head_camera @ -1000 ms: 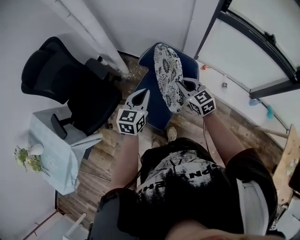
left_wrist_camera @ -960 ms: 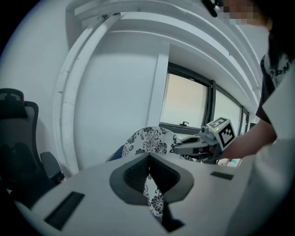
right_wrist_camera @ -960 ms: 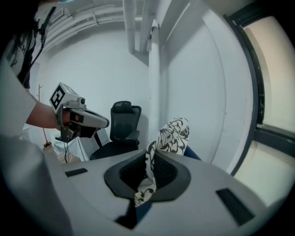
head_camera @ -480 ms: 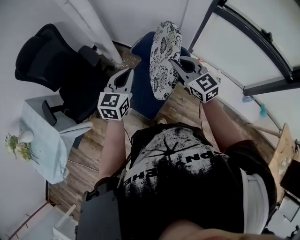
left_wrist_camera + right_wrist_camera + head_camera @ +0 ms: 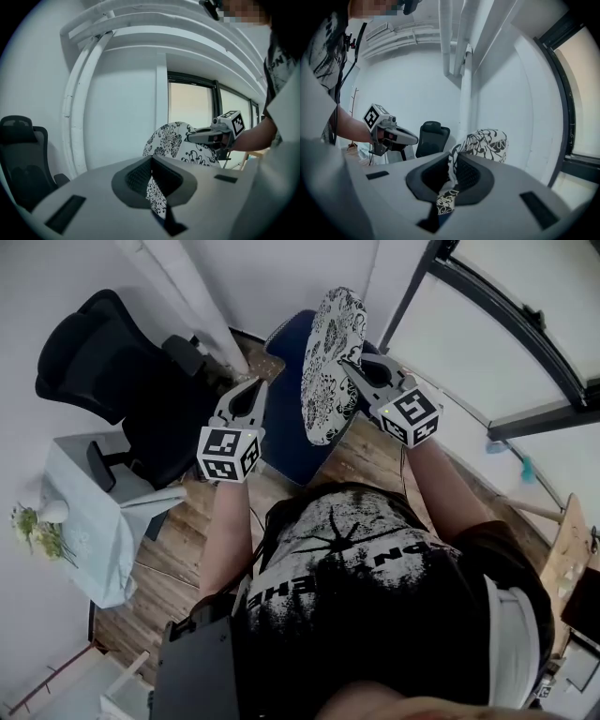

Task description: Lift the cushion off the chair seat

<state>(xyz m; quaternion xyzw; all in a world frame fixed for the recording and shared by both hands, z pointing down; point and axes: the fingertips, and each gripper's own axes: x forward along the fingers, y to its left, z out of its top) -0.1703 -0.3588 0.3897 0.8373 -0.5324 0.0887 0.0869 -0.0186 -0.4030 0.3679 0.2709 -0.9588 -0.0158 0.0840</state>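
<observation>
I've got the cushion [image 5: 326, 352] up in the air, standing on edge between my two tools and well clear of the blue chair [image 5: 281, 423] below them. The right gripper [image 5: 352, 367] is clamped tight on the cushion's near edge; its own view shows patterned fabric pinched flat in the jaws. The left gripper [image 5: 249, 390] is closed on a thin fold of the same black-and-white fabric, with the bulk of the cushion ahead of it and to its right.

I'd judge the lift itself as good as done: the seat under the tools is bare. What's left calls for keeping both pinches firm and the two tools level with each other, since each holds only a thin bit of cloth and the cushion could swing or slip.

As for containers, I see nothing that plainly is one. Out past the left gripper's outer side, beyond the black office chair [image 5: 112, 371], a cloth-covered side table [image 5: 89, 521] carries flowers [image 5: 36, 538] by a small white round thing; I can't tell if that's a vase.
</observation>
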